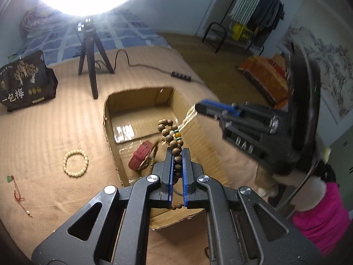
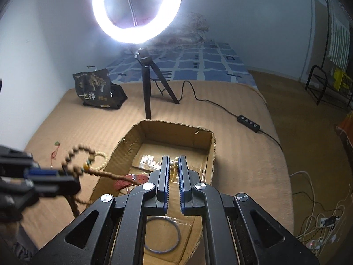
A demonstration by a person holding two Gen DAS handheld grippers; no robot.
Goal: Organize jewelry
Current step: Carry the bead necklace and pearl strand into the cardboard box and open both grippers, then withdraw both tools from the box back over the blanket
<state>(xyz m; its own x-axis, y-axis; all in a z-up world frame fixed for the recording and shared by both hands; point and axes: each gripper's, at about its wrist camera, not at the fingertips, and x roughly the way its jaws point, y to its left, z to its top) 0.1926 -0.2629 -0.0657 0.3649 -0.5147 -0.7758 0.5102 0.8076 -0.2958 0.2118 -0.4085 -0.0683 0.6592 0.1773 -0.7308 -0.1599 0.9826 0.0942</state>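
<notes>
My left gripper [image 1: 177, 152] is shut on a brown wooden bead string [image 1: 171, 131], held above the open cardboard box [image 1: 110, 137]. It also shows blurred at the left of the right wrist view [image 2: 66, 172], beads [image 2: 77, 152] looping up from it. My right gripper [image 2: 174, 160] is shut on a cream bead strand [image 2: 173, 165] over the box [image 2: 211, 154]. In the box lie a red strap [image 1: 141, 155] and a thin ring bangle [image 2: 163, 235]. A cream bead bracelet [image 1: 75, 163] and a red cord pendant [image 1: 18, 193] lie on the blanket left of the box.
A ring light on a black tripod [image 2: 146, 88] stands behind the box, its cable and switch [image 2: 248, 123] running right. A dark printed bag [image 1: 25, 81] sits at the back left. The bed edge drops to the floor on the right.
</notes>
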